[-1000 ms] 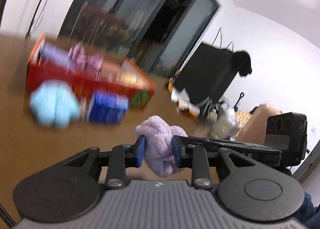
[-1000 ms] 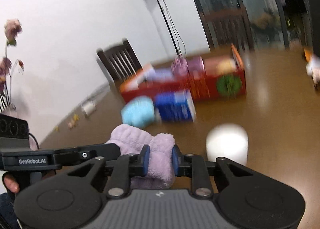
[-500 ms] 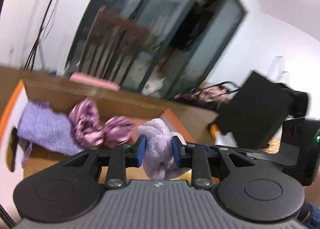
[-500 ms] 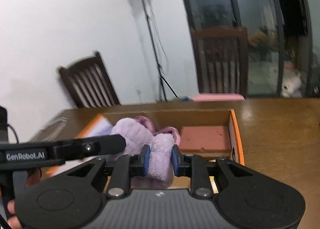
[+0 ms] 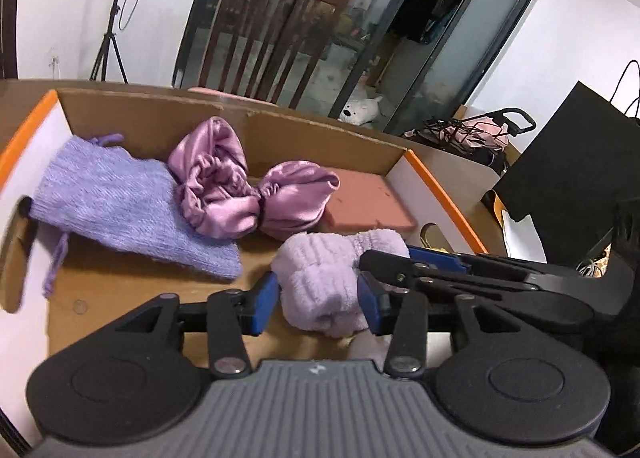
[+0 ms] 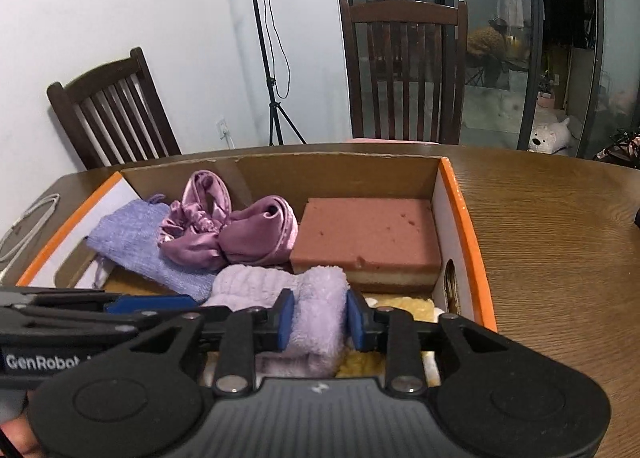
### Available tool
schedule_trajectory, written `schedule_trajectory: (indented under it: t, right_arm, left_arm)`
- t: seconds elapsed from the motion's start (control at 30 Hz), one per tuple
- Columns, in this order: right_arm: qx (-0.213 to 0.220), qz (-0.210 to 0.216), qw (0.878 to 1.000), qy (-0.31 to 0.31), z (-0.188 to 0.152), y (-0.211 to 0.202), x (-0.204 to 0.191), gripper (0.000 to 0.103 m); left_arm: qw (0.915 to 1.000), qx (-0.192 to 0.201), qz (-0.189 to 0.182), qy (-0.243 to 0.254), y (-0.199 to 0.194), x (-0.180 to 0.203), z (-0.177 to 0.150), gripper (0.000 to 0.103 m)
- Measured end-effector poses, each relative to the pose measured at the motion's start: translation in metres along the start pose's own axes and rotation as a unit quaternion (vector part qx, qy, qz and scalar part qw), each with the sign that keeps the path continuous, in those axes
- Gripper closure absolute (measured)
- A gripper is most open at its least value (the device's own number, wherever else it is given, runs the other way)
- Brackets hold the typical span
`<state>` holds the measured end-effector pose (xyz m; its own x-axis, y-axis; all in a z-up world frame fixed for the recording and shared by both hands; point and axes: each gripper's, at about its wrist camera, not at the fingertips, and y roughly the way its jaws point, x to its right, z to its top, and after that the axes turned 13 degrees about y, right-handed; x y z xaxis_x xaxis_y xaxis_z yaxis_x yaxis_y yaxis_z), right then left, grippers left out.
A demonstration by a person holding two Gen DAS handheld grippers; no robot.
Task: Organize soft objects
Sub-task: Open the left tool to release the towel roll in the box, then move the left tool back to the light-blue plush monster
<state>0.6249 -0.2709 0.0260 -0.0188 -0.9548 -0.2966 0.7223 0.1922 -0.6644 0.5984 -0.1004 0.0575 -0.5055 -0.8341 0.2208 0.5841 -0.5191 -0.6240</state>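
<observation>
1. Nearest to us, the left gripper (image 5: 318, 304) and the right gripper (image 6: 318, 320) each straddle one end of the same fluffy lilac towel (image 5: 324, 282); both sets of blue-padded jaws are opening. The pads look to stand just off the plush on the left, while on the right we cannot tell whether they still touch it.
2. The only writing we can read is "GenRobot" in white on the side of the left gripper, seen in the right wrist view.
3. The towel lies rolled and bunched at the near edge inside the cardboard box (image 6: 466, 225), one open carton with orange rims, white outer faces and oval handle holes.
4. Beneath it on the right we see a yellow, nubbly sponge-like piece (image 6: 404, 304), partly hidden.
5. Farther in we count three more soft things: one knitted lavender drawstring pouch (image 5: 116, 197), one shiny pink-purple satin headband (image 5: 248, 185) gathered like a bow, and one rectangular pink sponge (image 6: 366, 234) with a pale lower layer.
6. The box stands on a wood-grain table (image 6: 560, 258).
7. Beyond it stand two dark slatted wooden chairs (image 6: 406, 69), a black tripod stand (image 6: 272, 57) and a white plush bear (image 6: 550, 135).
</observation>
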Motion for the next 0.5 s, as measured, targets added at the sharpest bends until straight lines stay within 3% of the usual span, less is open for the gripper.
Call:
schedule_trajectory:
  t: [0.13, 0.23, 0.33, 0.5]
  right_arm:
    - [0.028, 0.001, 1.000, -0.010, -0.001, -0.033, -0.008, 0.054]
    - [0.056, -0.001, 0.998, -0.039, 0.002, -0.073, -0.015, 0.053]
    - [0.084, 0.002, 0.994, -0.064, 0.003, -0.120, -0.020, 0.047]
    - [0.117, 0.011, 0.989, -0.089, -0.014, -0.186, -0.023, 0.040]
  left_arm:
    - [0.9990, 0.028, 0.020, 0.029, -0.036, 0.009, 0.003, 0.051]
    - [0.9961, 0.075, 0.027, 0.038, -0.084, 0.016, 0.002, 0.044]
    - [0.9928, 0.107, 0.037, 0.038, -0.134, 0.020, -0.004, 0.030]
    - [0.9816, 0.143, 0.109, 0.063, -0.205, 0.034, -0.029, 0.016]
